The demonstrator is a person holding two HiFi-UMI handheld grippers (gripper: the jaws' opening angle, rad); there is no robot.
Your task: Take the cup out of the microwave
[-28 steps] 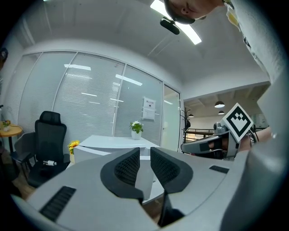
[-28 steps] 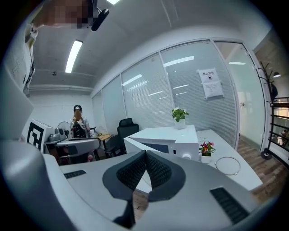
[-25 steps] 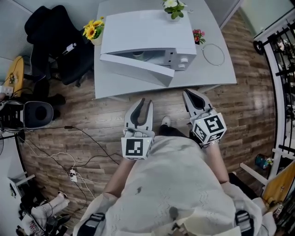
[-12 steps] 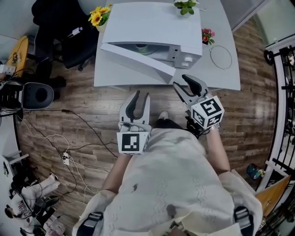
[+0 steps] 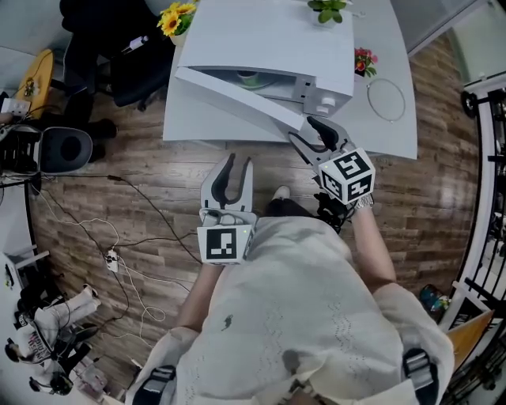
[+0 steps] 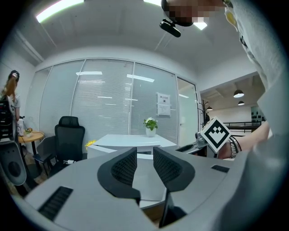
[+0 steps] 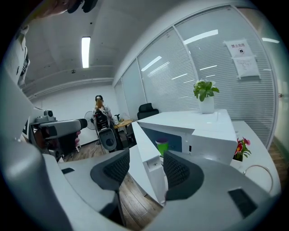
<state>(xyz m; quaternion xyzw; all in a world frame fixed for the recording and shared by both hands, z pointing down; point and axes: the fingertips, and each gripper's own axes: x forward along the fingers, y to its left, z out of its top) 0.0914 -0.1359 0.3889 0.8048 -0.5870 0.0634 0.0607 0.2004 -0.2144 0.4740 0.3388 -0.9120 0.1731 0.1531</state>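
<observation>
Okay, my left gripper (image 5: pixel 239 160) hangs empty short of the table (image 5: pixel 190 119), jaws just eased slightly apart, the green cup (image 7: pixel 161 146) sits inside the open microwave (image 5: pixel 273 39), and my right gripper (image 5: pixel 301 129) has just been spreading wide around the door (image 5: pixel 237 96) edge, not clamping it.

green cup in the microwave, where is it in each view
Head view: green cup top centre, inside the open microwave.
Left gripper view: not made out.
Right gripper view: green cup at centre, behind the open door.
Shared landmark: potted plant on top of the microwave, in all three.
</observation>
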